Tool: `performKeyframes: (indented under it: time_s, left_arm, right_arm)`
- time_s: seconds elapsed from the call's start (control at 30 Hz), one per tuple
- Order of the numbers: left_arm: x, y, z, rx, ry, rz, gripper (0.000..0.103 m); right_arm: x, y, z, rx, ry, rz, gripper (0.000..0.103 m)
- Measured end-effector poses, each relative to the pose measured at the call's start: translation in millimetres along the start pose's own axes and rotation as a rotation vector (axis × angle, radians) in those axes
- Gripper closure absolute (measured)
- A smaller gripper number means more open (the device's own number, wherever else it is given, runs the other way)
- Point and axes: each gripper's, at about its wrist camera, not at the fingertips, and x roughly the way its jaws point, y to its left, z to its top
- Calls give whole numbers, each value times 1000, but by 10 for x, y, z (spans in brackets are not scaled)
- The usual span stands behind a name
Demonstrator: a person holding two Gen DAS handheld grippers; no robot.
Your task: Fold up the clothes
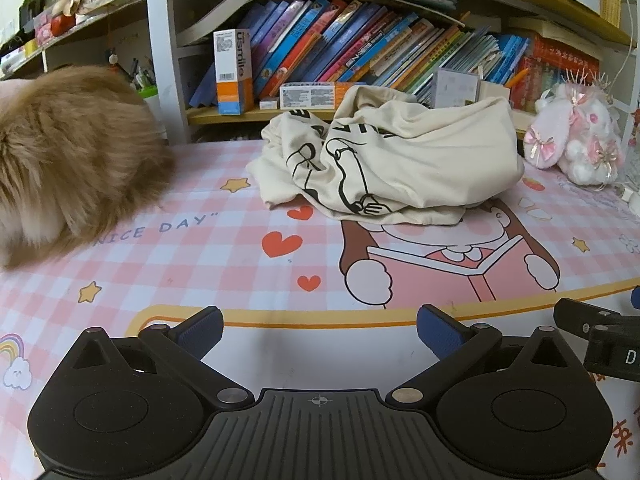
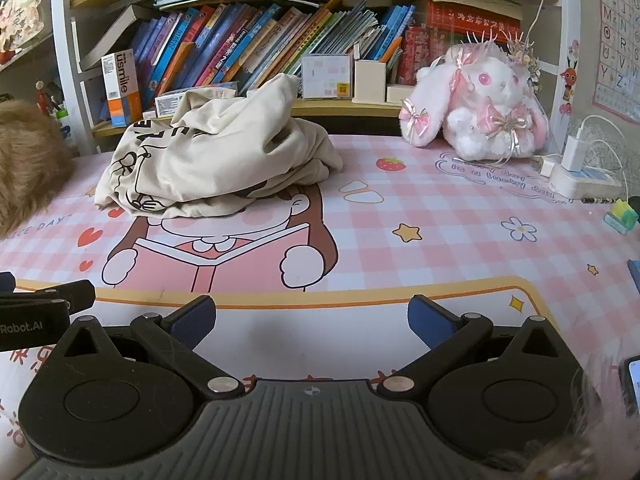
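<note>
A cream garment with a black line drawing (image 1: 392, 160) lies crumpled in a heap at the far middle of the pink checked desk mat (image 1: 200, 248). It also shows in the right wrist view (image 2: 216, 160), left of centre. My left gripper (image 1: 320, 330) is open and empty, low over the mat's near edge, well short of the garment. My right gripper (image 2: 312, 320) is open and empty too, beside the left one. The right gripper's edge shows at the right of the left wrist view (image 1: 600, 332).
A fluffy brown animal (image 1: 68, 160) sits on the mat at the left. A pink and white plush rabbit (image 2: 480, 112) stands at the back right, with a power strip and charger (image 2: 580, 176) beside it. A bookshelf (image 1: 360, 52) runs behind the desk.
</note>
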Motion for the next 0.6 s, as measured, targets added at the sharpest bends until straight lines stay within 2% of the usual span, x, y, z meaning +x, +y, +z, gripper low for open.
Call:
performKeyframes:
  time_s: [0.6]
  left_arm:
    - [15,1,-40,-13,7,12,0]
  right_arm:
    - [-16,38,5,-5,6,1,0]
